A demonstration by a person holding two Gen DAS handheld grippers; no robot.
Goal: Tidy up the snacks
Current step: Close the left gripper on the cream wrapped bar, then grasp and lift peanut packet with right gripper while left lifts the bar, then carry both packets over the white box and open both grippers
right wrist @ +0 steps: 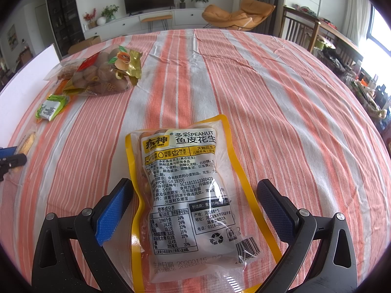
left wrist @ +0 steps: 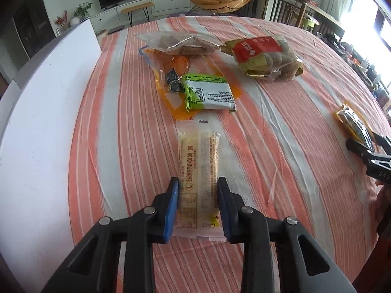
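Two grippers are working over the striped cloth [left wrist: 281, 112]. Your left gripper [left wrist: 198, 195] is pinching a pale bar [left wrist: 198, 161], a long wrapped snack lying lengthwise away from the camera; both blue pads are pressing its sides near the close end, and it is resting flat on the cloth.

Your right gripper [right wrist: 195, 205] is hanging spread wide over the peanut pack [right wrist: 185, 195], a yellow-edged pouch lying label-up on the cloth. Its pads are standing clear of both edges, so nothing is being gripped there.

Four more snacks are sitting farther back in the left wrist view. A green-white packet [left wrist: 210, 92] is lying just beyond the bar's far end, on top of an orange pouch [left wrist: 171, 73]. A clear bag [left wrist: 178, 42] of brown pieces is overlapping that pouch's far end. A red-gold bag [left wrist: 264, 58] of round brown pieces is sitting to the right of them, apart.

The peanut pack is lying well apart from that cluster, off to its right. A white board [left wrist: 48, 112] is running along the cloth's left edge.
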